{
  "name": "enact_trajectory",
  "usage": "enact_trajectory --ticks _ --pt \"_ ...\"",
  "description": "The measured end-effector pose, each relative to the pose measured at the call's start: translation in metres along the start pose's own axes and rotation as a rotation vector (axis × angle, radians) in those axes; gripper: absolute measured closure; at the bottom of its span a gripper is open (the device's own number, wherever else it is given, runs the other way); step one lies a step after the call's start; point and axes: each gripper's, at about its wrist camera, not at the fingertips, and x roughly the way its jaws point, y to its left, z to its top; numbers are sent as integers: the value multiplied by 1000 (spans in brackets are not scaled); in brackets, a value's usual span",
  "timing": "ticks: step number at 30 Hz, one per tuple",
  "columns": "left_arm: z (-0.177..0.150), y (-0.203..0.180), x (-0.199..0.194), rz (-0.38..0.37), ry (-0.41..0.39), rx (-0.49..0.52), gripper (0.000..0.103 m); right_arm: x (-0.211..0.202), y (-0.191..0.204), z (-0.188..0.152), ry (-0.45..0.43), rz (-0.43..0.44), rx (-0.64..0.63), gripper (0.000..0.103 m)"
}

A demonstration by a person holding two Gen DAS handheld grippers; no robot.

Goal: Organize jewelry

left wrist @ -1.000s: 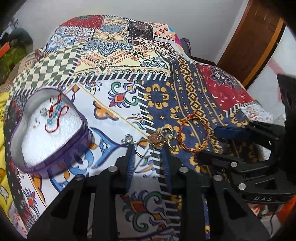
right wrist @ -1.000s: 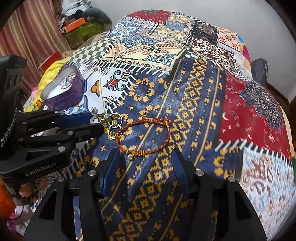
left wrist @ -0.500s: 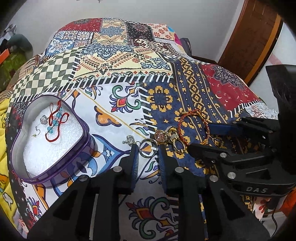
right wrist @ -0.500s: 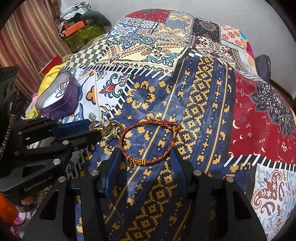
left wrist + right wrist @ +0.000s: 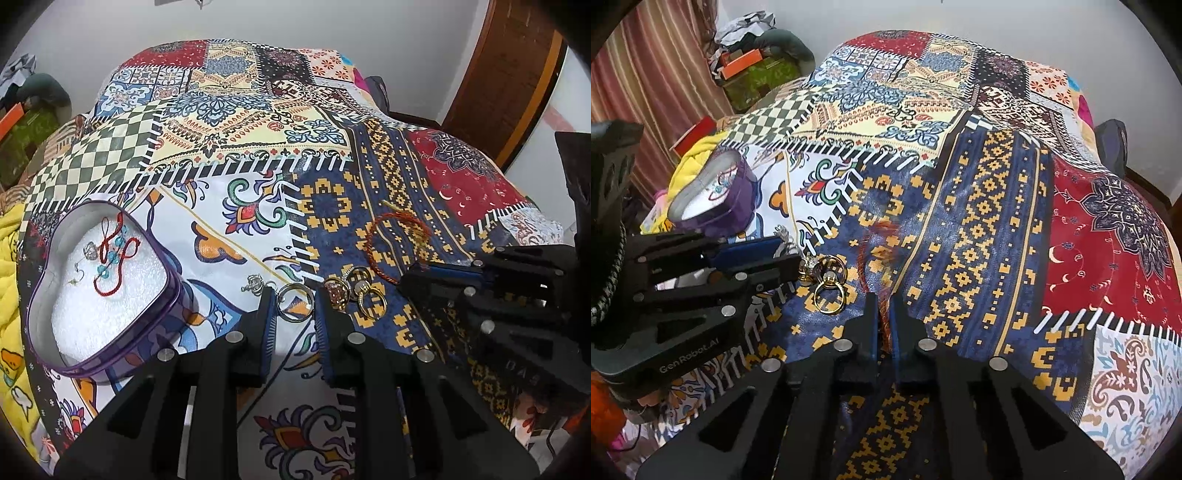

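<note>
Red cord bracelet (image 5: 397, 245), on the bedspread (image 5: 979, 221) beside loose rings (image 5: 830, 284), pinched at its near edge by the clenched right gripper (image 5: 884, 325); left gripper (image 5: 295, 314) parted around a silver ring (image 5: 295, 297); risk: thin cord slipping free before reaching the heart-shaped tin (image 5: 110, 354).

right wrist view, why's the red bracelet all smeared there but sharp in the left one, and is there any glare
Right wrist view: the red thread bracelet is motion-blurred above the right gripper, whose jaws are pinched on it; the gold ring beside it stays sharp. Left wrist view: the bracelet is crisp, with soft glare on the bedspread. Both views bend at the fisheye edges.
</note>
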Motion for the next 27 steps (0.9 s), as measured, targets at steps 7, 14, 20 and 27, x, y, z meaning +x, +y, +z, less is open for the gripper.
enact_trajectory --ticks 7,14,20,27 --pt "-11 1 -20 -10 -8 -9 83 -11 -3 -3 -17 -3 19 100" --pt "-18 5 -50 -5 -45 -22 83 -35 -2 2 -67 -7 34 100" --pt "-19 9 -81 4 -105 -31 83 -54 9 5 -112 -26 11 100" --pt "-23 10 -104 29 -150 -26 83 -53 6 2 -63 -29 30 96"
